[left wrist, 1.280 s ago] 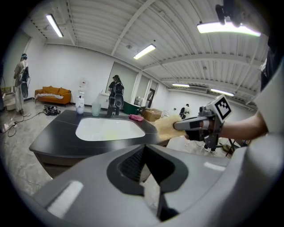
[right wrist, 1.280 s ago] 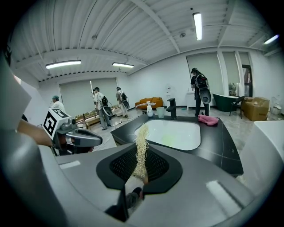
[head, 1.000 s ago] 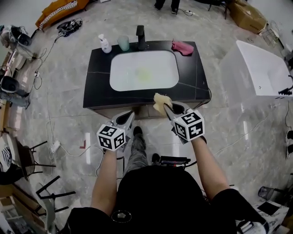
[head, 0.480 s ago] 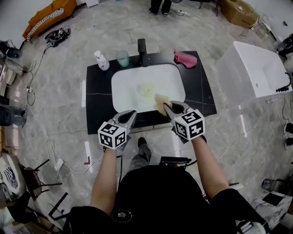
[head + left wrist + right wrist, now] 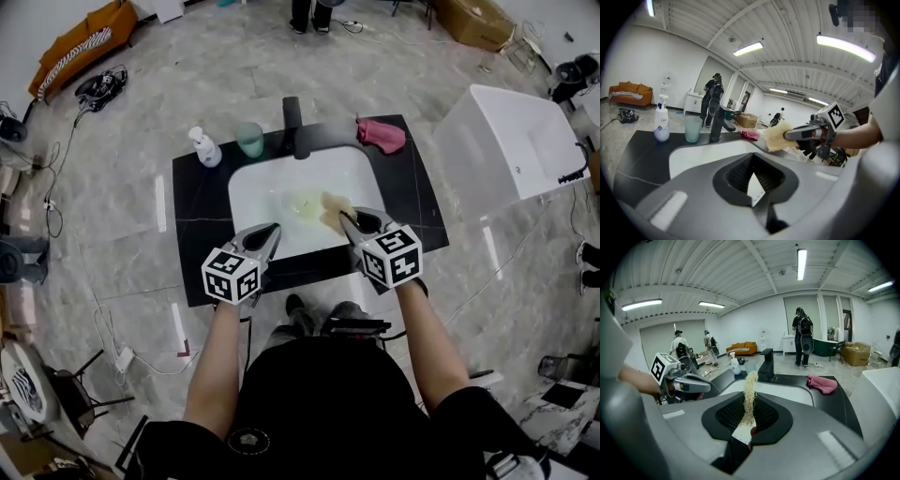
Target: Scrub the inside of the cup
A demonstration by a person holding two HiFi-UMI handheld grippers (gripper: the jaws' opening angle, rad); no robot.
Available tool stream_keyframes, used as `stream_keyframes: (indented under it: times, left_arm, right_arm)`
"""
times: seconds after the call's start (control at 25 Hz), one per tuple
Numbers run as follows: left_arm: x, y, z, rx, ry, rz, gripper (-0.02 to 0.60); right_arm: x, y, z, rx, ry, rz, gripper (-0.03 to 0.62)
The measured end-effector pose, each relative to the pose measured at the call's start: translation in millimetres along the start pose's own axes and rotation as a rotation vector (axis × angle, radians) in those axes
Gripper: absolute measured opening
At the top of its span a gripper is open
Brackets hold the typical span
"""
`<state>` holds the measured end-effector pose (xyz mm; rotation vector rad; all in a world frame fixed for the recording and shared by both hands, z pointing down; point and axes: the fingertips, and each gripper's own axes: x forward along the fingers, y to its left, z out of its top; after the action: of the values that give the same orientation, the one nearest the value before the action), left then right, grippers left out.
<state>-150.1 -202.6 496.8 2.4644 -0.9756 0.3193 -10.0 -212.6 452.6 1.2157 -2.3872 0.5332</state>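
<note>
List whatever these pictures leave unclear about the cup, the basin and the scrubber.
- Cup interior: too small in the head view and seen side-on in the left gripper view, so contents unknown.
- Basin drain: only a blurred yellowish patch shows in the head view, beside the scrubber.
- Clamped part of the scrubber: covered by the fingers of the right gripper in the head view.

Glossy black counter [image 5: 201, 208], smooth white basin [image 5: 267, 180], translucent plastic cup [image 5: 249, 139], fibrous scrubber [image 5: 335, 208].
</note>
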Motion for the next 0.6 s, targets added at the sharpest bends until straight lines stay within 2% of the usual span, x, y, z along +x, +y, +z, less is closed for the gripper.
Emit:
stream_keyframes:
  times: [0.24, 0.36, 0.6]
  left_arm:
    - [14, 10, 11, -0.019, -0.029, 0.027, 0.000]
    - [20, 6, 19, -0.003, -0.037, 0.029, 0.000]
    - [34, -7, 41, -0.003, -0.087, -0.019, 0.000]
  right_arm:
    - [13, -13, 16, -0.035, -0.010, 0.035, 0.043]
    - [16, -25, 29, -0.047, -0.020, 0.048, 0.043]
    - [18, -40, 43, -0.037, -0.024, 0.084, 0.043]
